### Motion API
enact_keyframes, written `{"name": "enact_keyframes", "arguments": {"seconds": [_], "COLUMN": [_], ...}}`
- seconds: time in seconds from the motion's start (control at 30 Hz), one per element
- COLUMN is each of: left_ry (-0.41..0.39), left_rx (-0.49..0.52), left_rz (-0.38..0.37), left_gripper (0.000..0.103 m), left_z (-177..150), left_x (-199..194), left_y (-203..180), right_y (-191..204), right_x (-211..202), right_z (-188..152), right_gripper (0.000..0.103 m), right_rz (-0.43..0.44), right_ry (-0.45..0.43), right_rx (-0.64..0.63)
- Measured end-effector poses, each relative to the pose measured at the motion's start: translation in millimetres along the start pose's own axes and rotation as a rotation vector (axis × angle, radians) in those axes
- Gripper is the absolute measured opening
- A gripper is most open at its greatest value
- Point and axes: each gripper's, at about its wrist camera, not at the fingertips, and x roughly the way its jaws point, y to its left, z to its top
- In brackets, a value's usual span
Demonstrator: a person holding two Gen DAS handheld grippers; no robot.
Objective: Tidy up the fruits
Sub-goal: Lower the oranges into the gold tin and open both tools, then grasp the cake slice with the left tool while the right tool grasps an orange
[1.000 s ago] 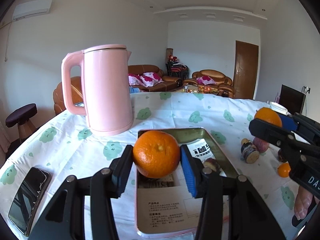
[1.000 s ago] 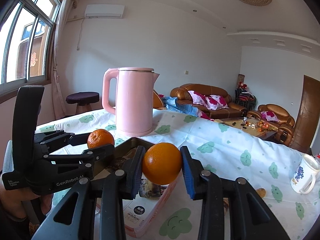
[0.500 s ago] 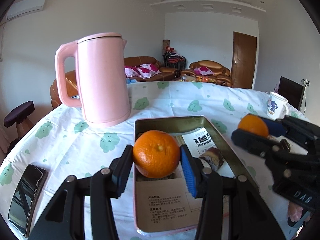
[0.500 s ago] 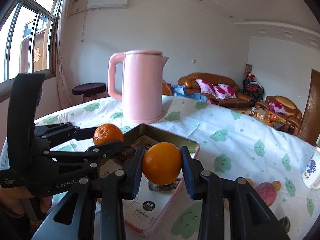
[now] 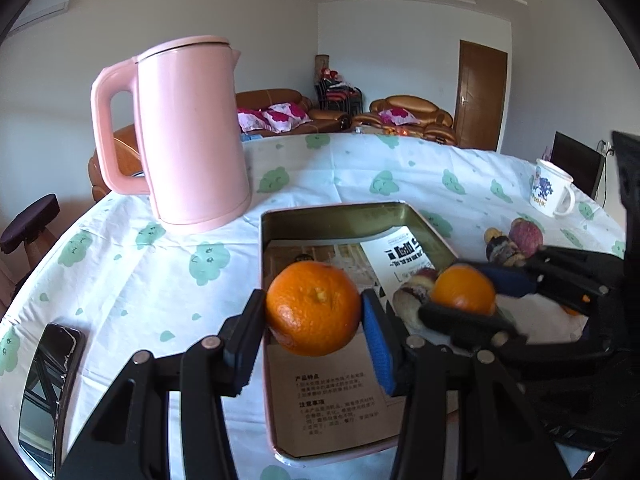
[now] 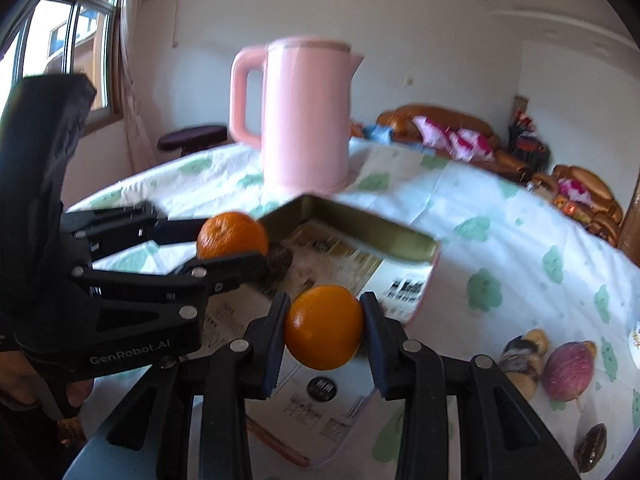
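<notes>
My left gripper is shut on a dimpled orange and holds it above the near left part of a rectangular tin tray lined with printed paper. My right gripper is shut on a smoother orange above the tray's right side. In the left wrist view the right gripper comes in from the right with its orange over the tray. In the right wrist view the left gripper and its orange are at the left. A brownish fruit lies in the tray.
A tall pink kettle stands behind the tray on the left. A phone lies at the table's near left edge. A white mug, a purple fruit and dark fruits lie right of the tray.
Both grippers have come lower and closer over the tray with their oranges. The right gripper has moved left, in over the tray's right side.
</notes>
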Motion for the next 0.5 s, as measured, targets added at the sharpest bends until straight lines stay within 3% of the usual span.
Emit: {"name": "enact_keyframes", "arguments": {"seconds": [0.2, 0.33, 0.5], "left_ry": [0.000, -0.022, -0.050], "left_rx": [0.002, -0.004, -0.022], "left_rz": [0.015, 0.044, 0.028], "left_gripper": [0.053, 0.073, 0.078], "left_z": [-0.8, -1.1, 0.3], "left_x": [-0.3, -4.6, -12.5], "left_y": [0.4, 1.3, 2.1], "right_y": [0.4, 1.0, -3.0], "right_x": [9.5, 9.5, -1.7], "right_z": [-0.7, -1.3, -2.3], "right_gripper": [0.038, 0.053, 0.056], "right_rz": [0.003, -0.010, -0.035], "right_ry": [0.052, 0.054, 0.014], "right_rx": [-0.004, -0.008, 0.015]}}
